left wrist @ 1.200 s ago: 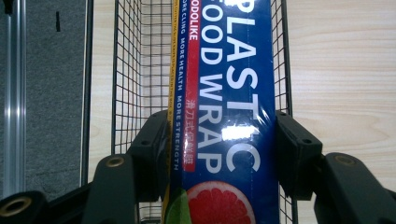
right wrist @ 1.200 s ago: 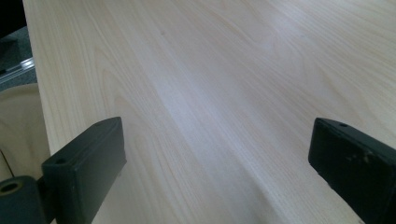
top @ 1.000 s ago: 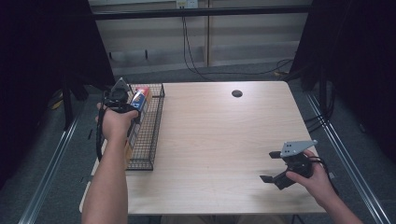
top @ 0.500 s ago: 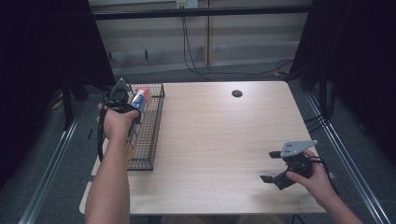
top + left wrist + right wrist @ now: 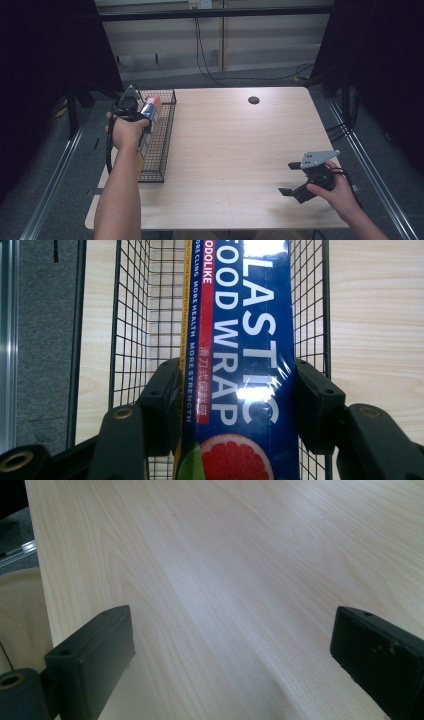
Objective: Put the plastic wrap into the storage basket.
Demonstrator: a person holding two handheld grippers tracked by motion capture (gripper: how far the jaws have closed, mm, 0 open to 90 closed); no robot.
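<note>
The wire basket (image 5: 159, 142) walls in the table's (image 5: 235, 150) left edge; the remaining tabletop lies open

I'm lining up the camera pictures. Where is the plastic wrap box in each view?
High view: plastic wrap box at upper left, over the wire basket, held by the left gripper.
Left gripper view: the box runs up the centre between the fingers.
Right gripper view: bare table, no box.
Shared landmark: the wire basket.

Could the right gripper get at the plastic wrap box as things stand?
Probably not without a long reach: the right gripper sits open near the table's near right corner, while the plastic wrap box is across it in the wire basket, clamped by the left gripper.
</note>
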